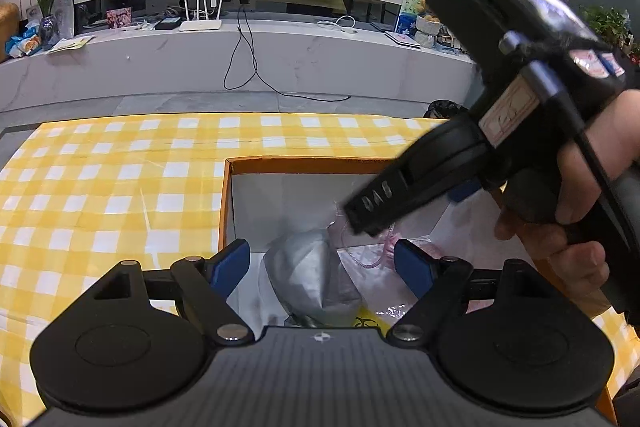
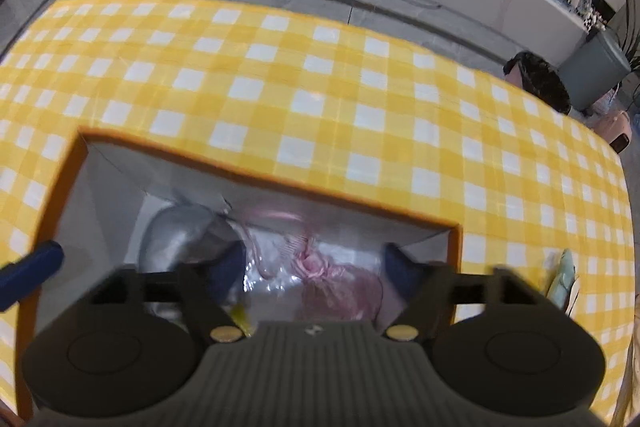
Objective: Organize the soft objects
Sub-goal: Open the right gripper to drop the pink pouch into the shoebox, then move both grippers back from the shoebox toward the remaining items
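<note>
One orange-rimmed box sits on the yellow checked tablecloth, and two soft things lie inside it. The first is a grey bundle, directly ahead of the left gripper and between its two blue pads, which stand wide apart and press on nothing. The second is a pink item in a clear plastic bag, just below and between the two fingers of the right gripper; those jaws are spread and released, not touching it. In the left wrist view the right gripper points steeply down into the box, held by one hand, beside the grey bundle.
</note>
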Motion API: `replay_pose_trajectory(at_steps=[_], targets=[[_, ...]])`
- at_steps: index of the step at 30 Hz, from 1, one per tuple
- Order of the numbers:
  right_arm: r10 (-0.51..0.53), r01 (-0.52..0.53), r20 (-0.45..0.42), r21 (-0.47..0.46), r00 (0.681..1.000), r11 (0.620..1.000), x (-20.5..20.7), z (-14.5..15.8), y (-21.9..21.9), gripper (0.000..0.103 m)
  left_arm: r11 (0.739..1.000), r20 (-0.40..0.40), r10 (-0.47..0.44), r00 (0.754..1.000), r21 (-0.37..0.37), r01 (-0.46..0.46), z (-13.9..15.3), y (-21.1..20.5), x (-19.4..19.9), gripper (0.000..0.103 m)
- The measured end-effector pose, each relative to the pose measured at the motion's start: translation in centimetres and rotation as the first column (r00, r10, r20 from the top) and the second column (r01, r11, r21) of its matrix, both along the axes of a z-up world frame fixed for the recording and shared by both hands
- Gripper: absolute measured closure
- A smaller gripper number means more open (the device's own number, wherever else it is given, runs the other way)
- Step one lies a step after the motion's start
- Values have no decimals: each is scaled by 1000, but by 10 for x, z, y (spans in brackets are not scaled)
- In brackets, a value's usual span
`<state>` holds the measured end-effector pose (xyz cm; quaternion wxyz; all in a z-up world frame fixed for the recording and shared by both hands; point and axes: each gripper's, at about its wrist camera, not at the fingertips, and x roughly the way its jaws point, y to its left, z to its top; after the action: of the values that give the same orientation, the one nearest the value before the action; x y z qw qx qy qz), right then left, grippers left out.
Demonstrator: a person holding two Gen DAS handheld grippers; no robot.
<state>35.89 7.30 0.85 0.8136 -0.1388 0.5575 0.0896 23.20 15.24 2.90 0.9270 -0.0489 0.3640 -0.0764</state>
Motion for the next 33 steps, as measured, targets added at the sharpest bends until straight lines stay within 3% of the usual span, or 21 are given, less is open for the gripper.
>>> replay_pose_trajectory(at_steps=[6, 9, 12, 20, 27, 33], targets=[[35, -37, 40, 36, 999, 999, -3, 19, 9, 7, 999, -13, 2, 1000, -34, -2, 1, 7, 1, 8], [51, -55, 74, 61, 996, 997, -5, 33, 11, 4, 999, 24, 17, 1000, -49, -15, 7, 12, -4, 8], [38, -47, 88, 94, 995, 994, -6, 46, 11, 3, 998, 42, 21, 999, -58, -18, 12, 16, -8, 8], [80, -102, 193, 106, 978, 989, -29, 76, 18, 3, 984, 38, 147, 988, -104, -142, 28, 37, -18, 8], [108, -168, 353, 143, 929, 975, -71, 132, 11, 3, 979, 123, 193, 973, -88, -183, 62, 35, -49, 8], [94, -230, 507, 214, 857, 949, -135, 195, -18, 3, 969, 120, 229, 966, -126, -214, 80, 18, -83, 8]])
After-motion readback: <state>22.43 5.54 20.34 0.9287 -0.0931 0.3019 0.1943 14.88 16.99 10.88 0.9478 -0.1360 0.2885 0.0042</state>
